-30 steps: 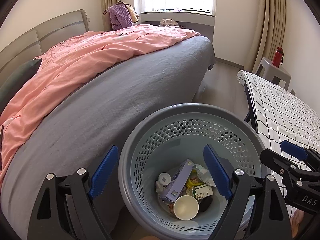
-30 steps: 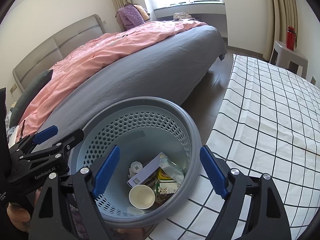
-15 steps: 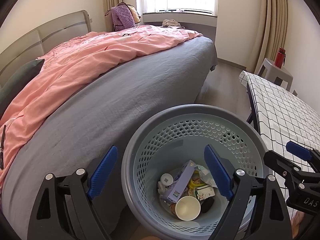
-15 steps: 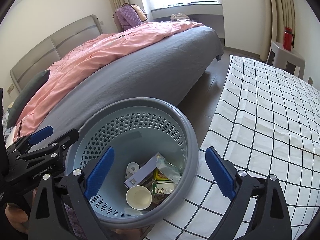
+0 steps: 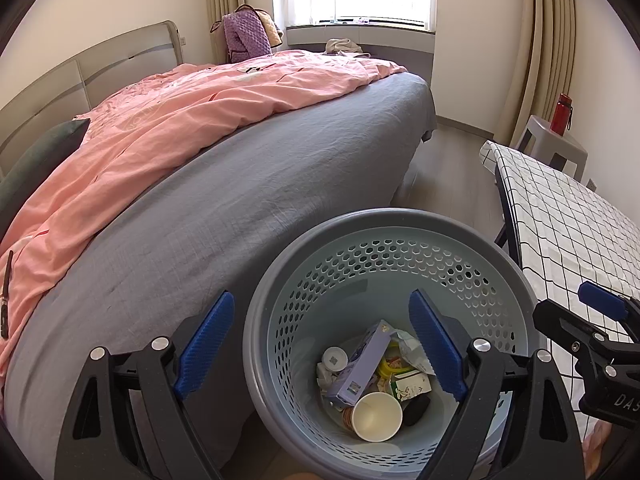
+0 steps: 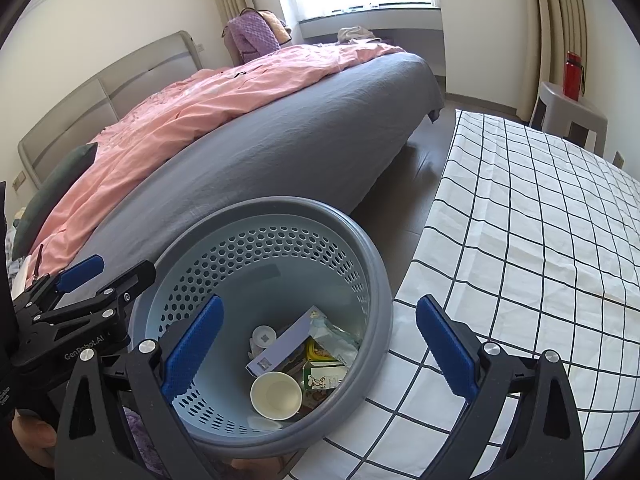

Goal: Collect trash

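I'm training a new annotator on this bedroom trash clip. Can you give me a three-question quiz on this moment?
1. True or false: the paper cup lies inside the perforated waste basket.
2. The red bottle stands on: A) the bed B) the grey stool C) the checked tablecloth
3. Fill in: the jaws of the left gripper and the right gripper are both ____.

Key: 1 true; 2 B; 3 open, holding nothing.

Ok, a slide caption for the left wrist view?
Open left tool above perforated bin holding paper cup and wrappers, beside bed.
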A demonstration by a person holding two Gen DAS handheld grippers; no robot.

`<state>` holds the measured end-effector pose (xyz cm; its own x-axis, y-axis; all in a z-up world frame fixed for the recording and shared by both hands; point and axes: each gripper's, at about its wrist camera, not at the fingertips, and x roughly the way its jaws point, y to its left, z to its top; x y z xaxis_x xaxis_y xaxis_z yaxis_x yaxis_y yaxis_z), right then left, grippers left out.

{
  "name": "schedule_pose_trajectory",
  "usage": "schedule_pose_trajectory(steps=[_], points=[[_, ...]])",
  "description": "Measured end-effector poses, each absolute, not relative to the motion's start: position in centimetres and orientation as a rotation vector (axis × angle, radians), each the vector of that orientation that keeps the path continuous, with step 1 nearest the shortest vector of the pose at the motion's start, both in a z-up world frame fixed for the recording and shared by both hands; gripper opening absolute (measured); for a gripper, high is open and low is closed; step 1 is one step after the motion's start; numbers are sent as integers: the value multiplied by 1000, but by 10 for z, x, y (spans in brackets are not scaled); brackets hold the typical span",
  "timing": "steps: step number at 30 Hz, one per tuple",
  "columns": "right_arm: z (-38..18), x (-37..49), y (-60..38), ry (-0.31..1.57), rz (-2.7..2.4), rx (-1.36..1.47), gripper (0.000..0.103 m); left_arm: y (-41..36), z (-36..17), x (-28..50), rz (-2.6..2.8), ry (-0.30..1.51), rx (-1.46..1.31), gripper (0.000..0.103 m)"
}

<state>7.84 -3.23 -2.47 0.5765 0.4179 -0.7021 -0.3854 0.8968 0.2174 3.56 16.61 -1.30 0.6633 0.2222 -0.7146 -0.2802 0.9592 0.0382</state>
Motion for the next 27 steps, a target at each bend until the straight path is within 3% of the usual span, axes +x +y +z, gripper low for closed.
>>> schedule_pose_trajectory(steps=[27], points=[[-26, 79, -33, 837, 471, 47, 95, 165, -13, 35, 288, 799, -77, 86]])
